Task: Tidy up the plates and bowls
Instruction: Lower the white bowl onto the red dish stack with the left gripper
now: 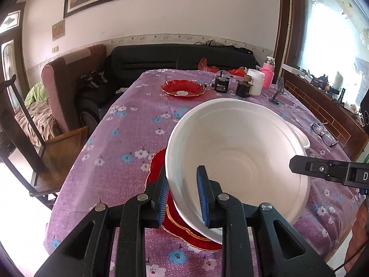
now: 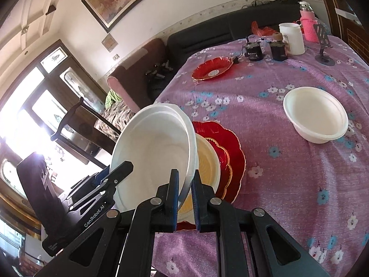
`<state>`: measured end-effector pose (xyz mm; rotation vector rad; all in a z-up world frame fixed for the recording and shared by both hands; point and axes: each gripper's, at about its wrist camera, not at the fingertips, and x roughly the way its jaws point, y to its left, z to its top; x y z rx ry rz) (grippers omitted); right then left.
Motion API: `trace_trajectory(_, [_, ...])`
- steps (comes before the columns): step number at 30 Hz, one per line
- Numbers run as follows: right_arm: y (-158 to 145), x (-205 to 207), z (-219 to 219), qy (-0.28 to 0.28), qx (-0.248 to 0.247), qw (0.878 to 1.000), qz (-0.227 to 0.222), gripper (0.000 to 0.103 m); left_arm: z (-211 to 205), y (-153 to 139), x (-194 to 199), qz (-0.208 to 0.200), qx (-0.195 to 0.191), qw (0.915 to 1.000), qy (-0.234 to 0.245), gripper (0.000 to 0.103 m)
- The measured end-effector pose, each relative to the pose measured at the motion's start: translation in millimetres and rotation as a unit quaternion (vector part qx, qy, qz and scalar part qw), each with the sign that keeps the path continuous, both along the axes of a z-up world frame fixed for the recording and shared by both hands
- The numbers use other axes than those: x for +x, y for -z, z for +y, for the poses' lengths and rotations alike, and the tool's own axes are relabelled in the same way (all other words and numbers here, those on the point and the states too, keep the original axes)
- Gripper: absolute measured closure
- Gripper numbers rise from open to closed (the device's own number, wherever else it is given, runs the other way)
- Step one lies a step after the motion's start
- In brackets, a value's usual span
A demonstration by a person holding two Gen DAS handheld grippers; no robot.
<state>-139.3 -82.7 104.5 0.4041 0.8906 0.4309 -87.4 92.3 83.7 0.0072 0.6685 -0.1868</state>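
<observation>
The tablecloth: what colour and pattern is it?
Purple tablecloth with white and blue flowers; clearest in the right wrist view.

Table [image 2: 288, 184] w/ purple floral cloth. Landmark: stacked red plates [image 2: 233, 152] near front edge, directly on cloth. Lone red plate [image 2: 213, 68] well beyond the stack, toward far end. White bowl [image 2: 316, 115] right of the stack, apart. Far-right cluster past lone plate: two small black items [image 2: 253, 50], white jar [image 2: 291, 38], pink bottle [image 2: 309, 23], metal stand [image 2: 324, 46]. Glasses [image 1: 324, 132] at right edge.
</observation>
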Motion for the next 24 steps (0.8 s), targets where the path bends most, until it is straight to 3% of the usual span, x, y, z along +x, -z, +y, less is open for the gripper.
trace_trajectory(24, [22.4, 9.8, 1.8, 0.014, -0.013, 1.0, 0.022, 0.091, -0.1, 16.6, 8.3, 0.019, -0.009, 0.9998, 0.001, 0.081])
